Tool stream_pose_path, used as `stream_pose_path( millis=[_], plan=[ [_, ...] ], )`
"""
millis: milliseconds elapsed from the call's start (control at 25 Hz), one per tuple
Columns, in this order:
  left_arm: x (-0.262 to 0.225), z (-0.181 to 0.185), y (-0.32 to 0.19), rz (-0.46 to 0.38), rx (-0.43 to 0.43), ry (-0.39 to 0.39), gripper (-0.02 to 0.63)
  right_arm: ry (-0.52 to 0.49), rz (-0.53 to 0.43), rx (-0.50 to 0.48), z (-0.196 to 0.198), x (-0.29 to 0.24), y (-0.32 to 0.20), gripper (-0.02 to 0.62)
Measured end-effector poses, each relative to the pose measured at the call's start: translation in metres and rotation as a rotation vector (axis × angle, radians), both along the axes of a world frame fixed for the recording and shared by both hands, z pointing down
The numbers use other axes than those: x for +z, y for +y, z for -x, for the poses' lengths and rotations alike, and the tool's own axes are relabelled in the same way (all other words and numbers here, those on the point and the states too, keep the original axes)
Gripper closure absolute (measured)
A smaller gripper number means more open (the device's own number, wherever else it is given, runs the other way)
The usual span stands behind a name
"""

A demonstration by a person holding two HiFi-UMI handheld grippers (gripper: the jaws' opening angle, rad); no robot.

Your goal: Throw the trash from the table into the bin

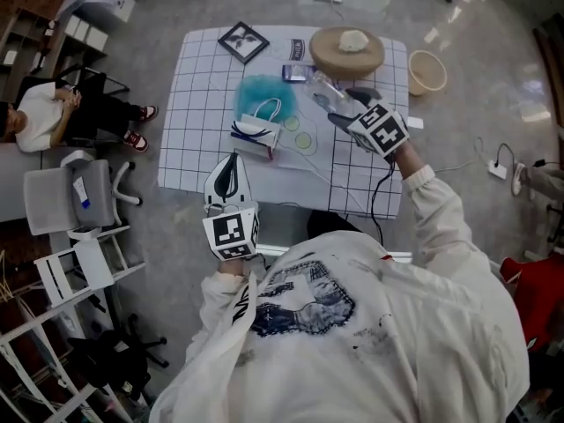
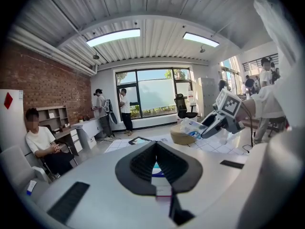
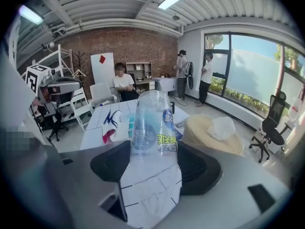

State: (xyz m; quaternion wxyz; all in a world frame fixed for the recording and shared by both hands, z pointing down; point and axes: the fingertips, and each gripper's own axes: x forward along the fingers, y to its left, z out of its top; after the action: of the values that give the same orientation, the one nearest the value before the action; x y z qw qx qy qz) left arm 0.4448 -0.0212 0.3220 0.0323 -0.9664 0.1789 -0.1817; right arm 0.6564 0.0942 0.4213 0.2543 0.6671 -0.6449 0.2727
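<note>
The clear plastic bottle [image 3: 155,128] stands between the jaws of the right gripper [image 3: 155,168], which are clamped on its lower body, neck pointing away. In the head view it hangs over the gridded surface [image 1: 203,122], right of upper centre, just below the straw hat [image 1: 346,53].

It looks empty, so probably light, thin-walled and easy to crush, and smooth enough to slip. A hold across the wide body, as here, seems sounder than one at the neck.

The round tan tub [image 1: 427,70] on the floor at the upper right is likely the bin.

The left gripper [image 1: 231,179] sits at the surface's near edge, lower left of centre, jaws together and empty.
</note>
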Motion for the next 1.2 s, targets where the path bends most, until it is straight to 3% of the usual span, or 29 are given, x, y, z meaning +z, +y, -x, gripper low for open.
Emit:
stream_pose_path(
  millis=[360, 920, 1200],
  plan=[
    [-0.022, 0.117, -0.016, -0.031, -0.123, 0.033, 0.6, -0.02, -0.101, -0.066, 0.113, -0.052, -0.028, 0.279],
    [-0.011, 0.412, -0.018, -0.057, -0.384, 0.018, 0.6, -0.042, -0.142, -0.259, 0.376, -0.057, -0.066, 0.279],
    [-0.003, 0.532, -0.01, -0.051, -0.493, 0.021, 0.6, -0.062, -0.139, -0.332, 0.491, -0.053, -0.072, 0.279]
  ],
)
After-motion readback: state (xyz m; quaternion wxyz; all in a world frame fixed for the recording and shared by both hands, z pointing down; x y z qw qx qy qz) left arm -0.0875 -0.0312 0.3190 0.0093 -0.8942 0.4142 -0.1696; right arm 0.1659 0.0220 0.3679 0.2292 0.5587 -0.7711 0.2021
